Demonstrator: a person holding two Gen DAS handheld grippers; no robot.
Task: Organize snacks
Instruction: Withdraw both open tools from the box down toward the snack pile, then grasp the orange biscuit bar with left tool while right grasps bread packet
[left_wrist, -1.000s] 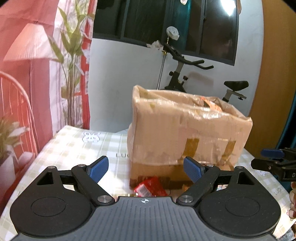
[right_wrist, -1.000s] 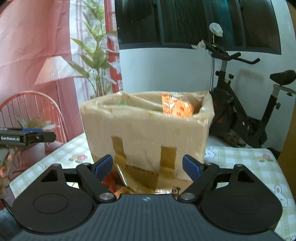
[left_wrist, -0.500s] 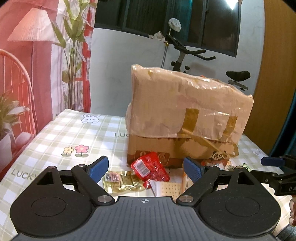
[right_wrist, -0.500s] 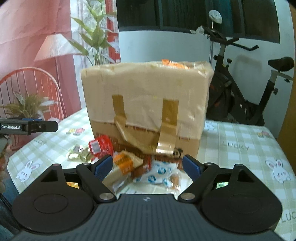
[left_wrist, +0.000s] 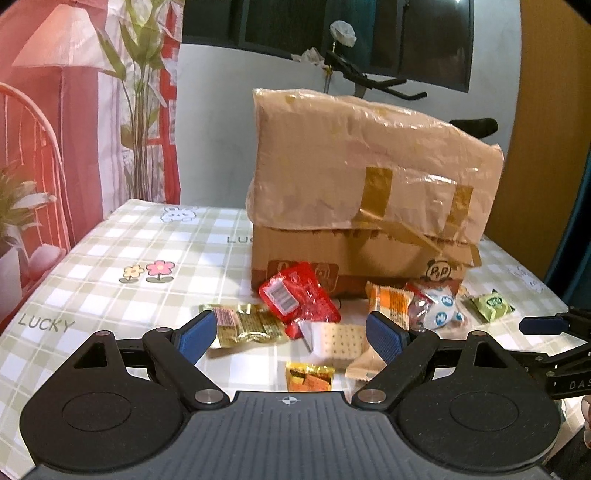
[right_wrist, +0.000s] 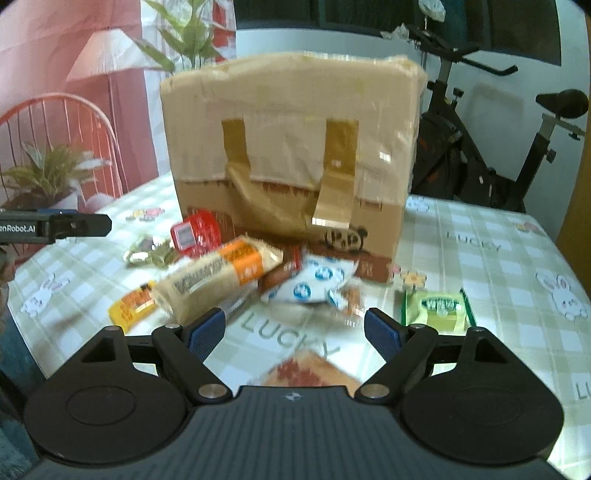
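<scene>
A: What are my 2 grippers doing?

B: My left gripper (left_wrist: 286, 332) and right gripper (right_wrist: 294, 328) both gape wide, holding nothing, above the desk (left_wrist: 110, 258).

A: And the snacks?

B: Loose at the foot of the box (left_wrist: 369, 192), at 12 o'clock: red pack (left_wrist: 299, 299), cracker (left_wrist: 338, 341), gold pack (left_wrist: 247, 328); green pack (right_wrist: 436, 306) at 2 o'clock.

Somebody's living room at home

Exercise bike (right_wrist: 498, 140) by the wall, checked bunny tablecloth (left_wrist: 110, 266), red wire chair (right_wrist: 74, 129), potted plant (left_wrist: 140, 74), floor lamp (left_wrist: 62, 44).
</scene>
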